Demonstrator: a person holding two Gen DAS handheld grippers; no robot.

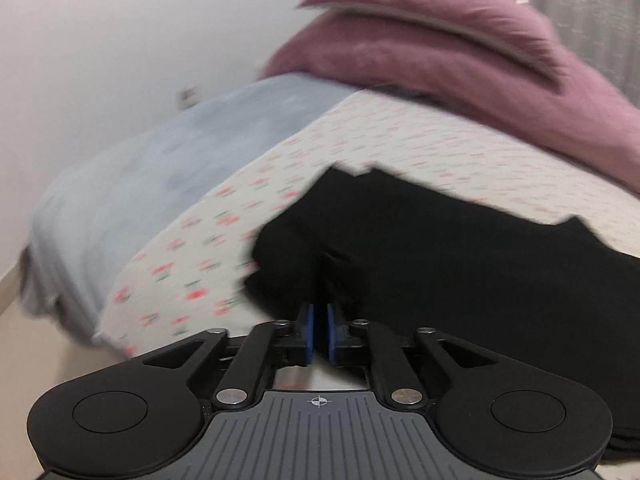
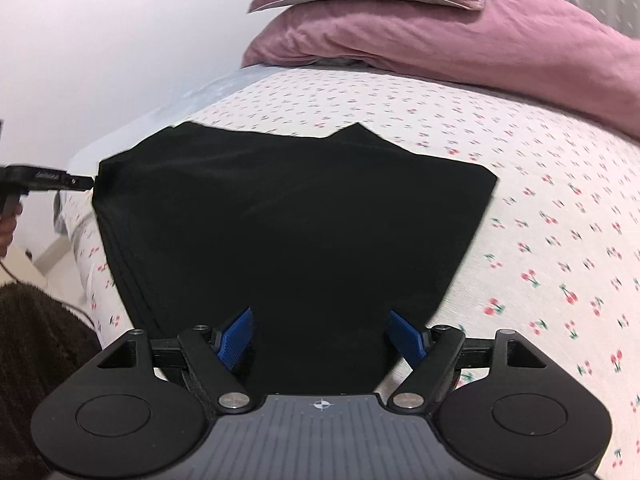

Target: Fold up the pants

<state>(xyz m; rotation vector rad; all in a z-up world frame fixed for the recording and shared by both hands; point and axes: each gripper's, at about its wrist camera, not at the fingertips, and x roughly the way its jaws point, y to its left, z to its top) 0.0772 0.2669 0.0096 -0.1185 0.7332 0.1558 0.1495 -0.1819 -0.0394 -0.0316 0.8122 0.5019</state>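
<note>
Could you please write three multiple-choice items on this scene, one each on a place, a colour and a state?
1. Where do the black pants lie?
A. on the cherry-print sheet
B. on the pink pillows
C. on the floor

2. What colour are the right gripper pads?
A. red
B. blue
C. white

3. How do the right gripper's jaws stand?
A. pressed shut on the pillow
B. wide apart over the pants
C. out of view

Answers: 1 A, sheet shows around the pants; 2 B, both pads look blue; 3 B, a wide gap shows.
</note>
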